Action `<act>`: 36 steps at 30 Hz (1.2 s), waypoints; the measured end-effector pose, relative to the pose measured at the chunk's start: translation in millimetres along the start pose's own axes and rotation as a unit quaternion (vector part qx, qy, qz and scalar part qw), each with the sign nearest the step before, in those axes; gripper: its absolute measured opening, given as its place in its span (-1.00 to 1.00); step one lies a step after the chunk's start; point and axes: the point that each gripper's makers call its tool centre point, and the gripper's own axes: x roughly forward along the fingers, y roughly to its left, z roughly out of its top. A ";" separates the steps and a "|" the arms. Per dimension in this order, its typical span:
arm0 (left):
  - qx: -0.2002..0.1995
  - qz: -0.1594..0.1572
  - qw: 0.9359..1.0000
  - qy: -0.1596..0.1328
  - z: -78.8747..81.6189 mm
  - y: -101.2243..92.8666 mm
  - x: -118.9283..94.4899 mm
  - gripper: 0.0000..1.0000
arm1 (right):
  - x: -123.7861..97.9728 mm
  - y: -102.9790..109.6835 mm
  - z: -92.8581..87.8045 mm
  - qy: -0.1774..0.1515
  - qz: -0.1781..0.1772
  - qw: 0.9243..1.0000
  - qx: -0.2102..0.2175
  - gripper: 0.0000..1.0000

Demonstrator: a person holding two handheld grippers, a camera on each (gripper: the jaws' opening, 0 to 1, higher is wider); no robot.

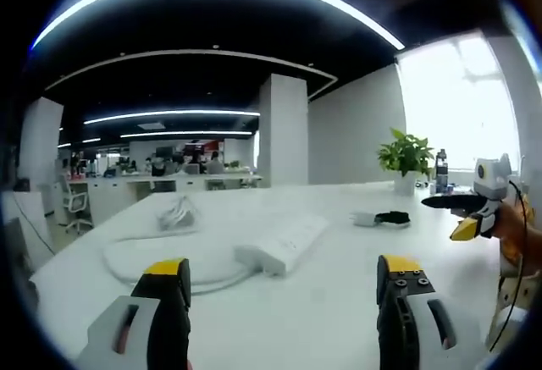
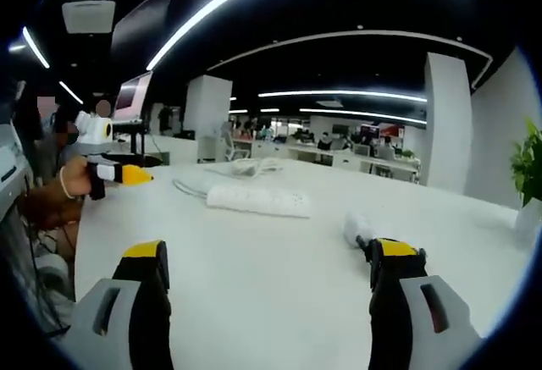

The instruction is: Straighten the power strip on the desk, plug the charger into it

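Now, in the left gripper view, my left gripper (image 1: 284, 281) hangs over the broad white desk (image 1: 322, 319) with its yellow-tipped black fingers (image 1: 166, 270) spread wide apart and nothing between them. Just ahead of the jaws lies the long white power strip (image 1: 284, 245), flat on the desk and set at a slant, its near end toward my left finger and its far end running up and to the right. Its white cable (image 1: 161, 256) curls off the near end in a wide loop to the left, and a loose white bundle of cord (image 1: 178, 213) sits beyond that loop. Further right on the desk is the small charger with a white body and a black end (image 1: 381, 218), well apart from the strip. Behind it, a white pot holding a leafy green plant (image 1: 406, 163) stands near a dark bottle (image 1: 441, 171); I cannot tell what the bottle holds. My right gripper (image 1: 467, 218) comes in from the right edge, held in my hand, its yellow tips close together.

In the right gripper view, my right gripper (image 2: 271, 260) is open, fingers wide and empty. The charger (image 2: 360, 229) lies just beside the tip of the right-hand finger. The power strip (image 2: 258, 201) rests further off, lengthwise across the view, its cable trailing to the left. My left gripper (image 2: 127, 173) points in from the left edge.
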 end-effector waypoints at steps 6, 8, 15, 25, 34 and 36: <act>0.008 -0.006 1.000 0.000 4.3 -1.4 10.5 0.86 | 8.8 -4.4 8.7 -0.006 0.009 1.000 0.000 0.99; 0.012 -0.014 1.000 0.002 5.0 -3.3 15.2 0.88 | 12.2 -5.4 11.7 -0.008 0.012 1.000 -0.001 0.99; 0.008 -0.023 1.000 0.002 10.6 -5.5 26.1 0.96 | 25.1 -13.4 16.9 -0.010 0.016 1.000 -0.013 0.99; 0.026 -0.026 0.999 0.005 18.1 -7.1 39.2 0.98 | 50.1 -10.1 18.8 -0.013 0.049 0.999 -0.014 0.99; 0.042 -0.019 0.999 0.010 17.8 -4.4 52.6 0.98 | 70.3 -15.8 19.9 -0.023 0.060 0.998 0.000 0.99; 0.049 -0.012 0.999 0.009 17.6 -0.9 55.4 0.98 | 74.7 -15.9 21.6 -0.024 0.064 0.998 -0.009 0.99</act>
